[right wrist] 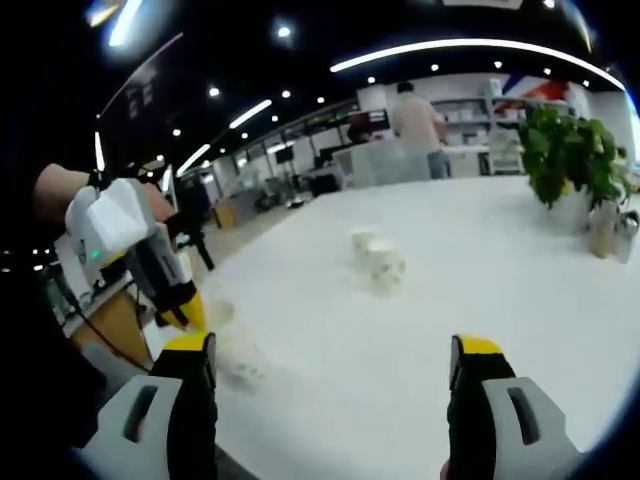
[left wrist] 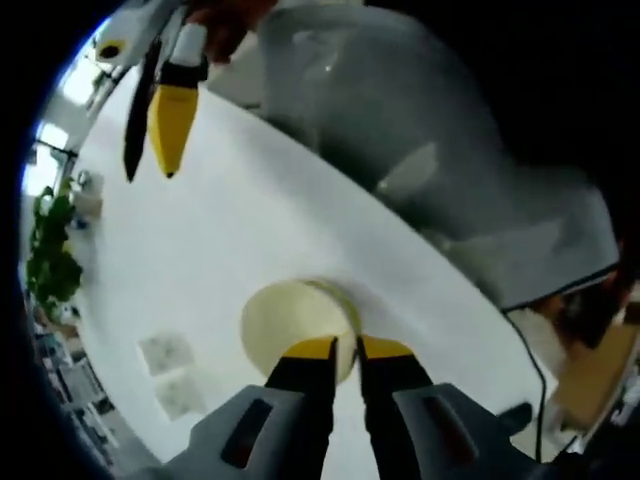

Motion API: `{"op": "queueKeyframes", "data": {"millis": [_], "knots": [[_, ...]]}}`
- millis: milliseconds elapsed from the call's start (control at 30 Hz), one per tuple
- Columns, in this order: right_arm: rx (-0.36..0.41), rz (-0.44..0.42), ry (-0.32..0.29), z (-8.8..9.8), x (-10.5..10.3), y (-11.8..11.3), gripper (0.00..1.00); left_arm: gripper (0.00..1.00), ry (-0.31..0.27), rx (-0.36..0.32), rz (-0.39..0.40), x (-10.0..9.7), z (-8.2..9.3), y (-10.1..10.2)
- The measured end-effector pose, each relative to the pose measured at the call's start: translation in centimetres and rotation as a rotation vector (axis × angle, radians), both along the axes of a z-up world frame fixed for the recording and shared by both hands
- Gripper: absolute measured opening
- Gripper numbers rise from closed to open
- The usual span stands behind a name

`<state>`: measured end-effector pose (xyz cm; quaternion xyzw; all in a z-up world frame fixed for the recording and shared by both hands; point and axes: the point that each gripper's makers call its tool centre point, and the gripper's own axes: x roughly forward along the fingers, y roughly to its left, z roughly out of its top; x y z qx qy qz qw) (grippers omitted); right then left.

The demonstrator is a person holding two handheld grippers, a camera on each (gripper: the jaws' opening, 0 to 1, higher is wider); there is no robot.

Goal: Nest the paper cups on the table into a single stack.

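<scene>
A cream paper cup [left wrist: 295,322] sits on the white table [left wrist: 220,250], seen mouth-on. My left gripper [left wrist: 347,350] is shut on the near side of its rim, yellow tips almost together. In the right gripper view the left gripper [right wrist: 188,308] comes in from the left, low over the table edge, with that cup [right wrist: 218,314] at its tip. My right gripper [right wrist: 332,348] hovers above the table, jaws wide open and holding nothing. It also hangs at the upper left as the right gripper [left wrist: 150,172]. More white cups [right wrist: 378,262] stand grouped mid-table.
Two pale cups [left wrist: 172,370] lie left of my left jaws. A potted plant [right wrist: 570,150] stands at the table's far right corner. Grey fabric [left wrist: 430,150] and a cable [left wrist: 535,365] lie past the table edge. A person [right wrist: 415,125] stands far back.
</scene>
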<state>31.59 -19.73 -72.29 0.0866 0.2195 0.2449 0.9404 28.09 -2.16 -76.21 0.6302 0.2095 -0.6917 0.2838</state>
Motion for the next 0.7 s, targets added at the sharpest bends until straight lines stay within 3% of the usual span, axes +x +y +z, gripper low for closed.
{"op": "queueKeyframes", "data": {"millis": [700], "knots": [[-0.003,0.010,-0.012,0.70,0.01,0.37,0.95,0.10,0.002,-0.036,0.046,-0.28,0.52,0.41]]}}
